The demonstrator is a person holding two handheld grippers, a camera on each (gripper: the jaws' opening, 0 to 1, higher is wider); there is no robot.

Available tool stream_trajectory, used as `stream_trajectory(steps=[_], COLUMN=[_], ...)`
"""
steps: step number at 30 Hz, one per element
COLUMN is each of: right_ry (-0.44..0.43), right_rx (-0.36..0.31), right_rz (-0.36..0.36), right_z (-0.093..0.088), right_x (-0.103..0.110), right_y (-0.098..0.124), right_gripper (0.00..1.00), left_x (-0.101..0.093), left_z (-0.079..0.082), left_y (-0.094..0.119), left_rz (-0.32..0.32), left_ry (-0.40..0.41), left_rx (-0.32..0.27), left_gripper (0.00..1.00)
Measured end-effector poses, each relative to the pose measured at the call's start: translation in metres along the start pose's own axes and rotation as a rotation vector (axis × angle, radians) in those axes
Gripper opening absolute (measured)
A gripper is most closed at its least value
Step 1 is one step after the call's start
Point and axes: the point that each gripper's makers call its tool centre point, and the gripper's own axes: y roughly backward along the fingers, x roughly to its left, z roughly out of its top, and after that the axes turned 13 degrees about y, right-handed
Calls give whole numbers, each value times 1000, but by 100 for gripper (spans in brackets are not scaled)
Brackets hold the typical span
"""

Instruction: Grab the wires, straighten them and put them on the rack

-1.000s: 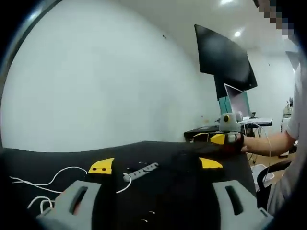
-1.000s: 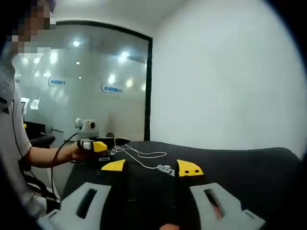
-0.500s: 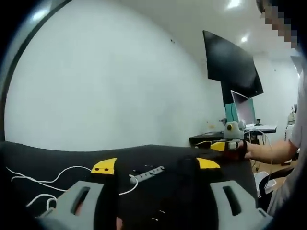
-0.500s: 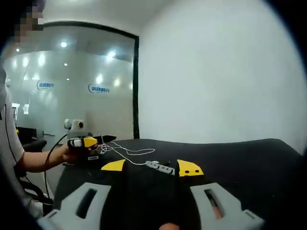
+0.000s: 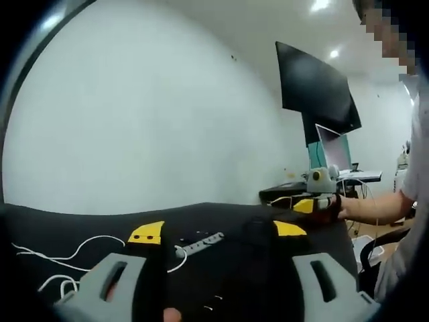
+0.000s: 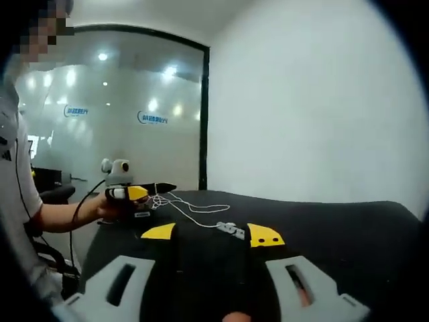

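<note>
While both grippers hover over the black table (image 5: 80, 225), the left gripper (image 5: 218, 231) has its jaws apart on nothing, and the right gripper (image 6: 211, 235) likewise, jaws spread and empty. White wires (image 5: 67, 251) lie loose on the table at the left of the left gripper view, running to a power strip (image 5: 199, 241) between that gripper's yellow tips. Right gripper view: strip (image 6: 231, 230) ahead near the tips, wire (image 6: 191, 208) trailing toward the left gripper (image 6: 137, 192).
</note>
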Motion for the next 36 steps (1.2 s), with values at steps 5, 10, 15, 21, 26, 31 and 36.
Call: stream_trajectory(steps=[5,10,15,21,26,31,36], right_ry=[-22,-10,5,-3,3,-8,7], right_rx=[-20,1,4,12,5,6,4], right_rz=[-21,-11,-14,-4,-9,0,-6], right_z=[3,0,-1,-3,-1,-1,0], right_x=[-6,0,1,2,3,2,4], right_y=[2,0,1,-1,1,-2,1], right_gripper=[37,37,37,37,37,37,36], left_x=[3,3,4,1,2,-1,1], left_z=[-2,-2,-4,-3,-4,-4,-5], left_y=[0,0,-1,0,-1,0,0], left_rz=[6,2,6,4,4,2,5], left_ry=[1,3,0,-2,-5,-8,-11], left_rx=[5,3,15,10,16,12,21], left_gripper=[54,54,54,54,54,54,54])
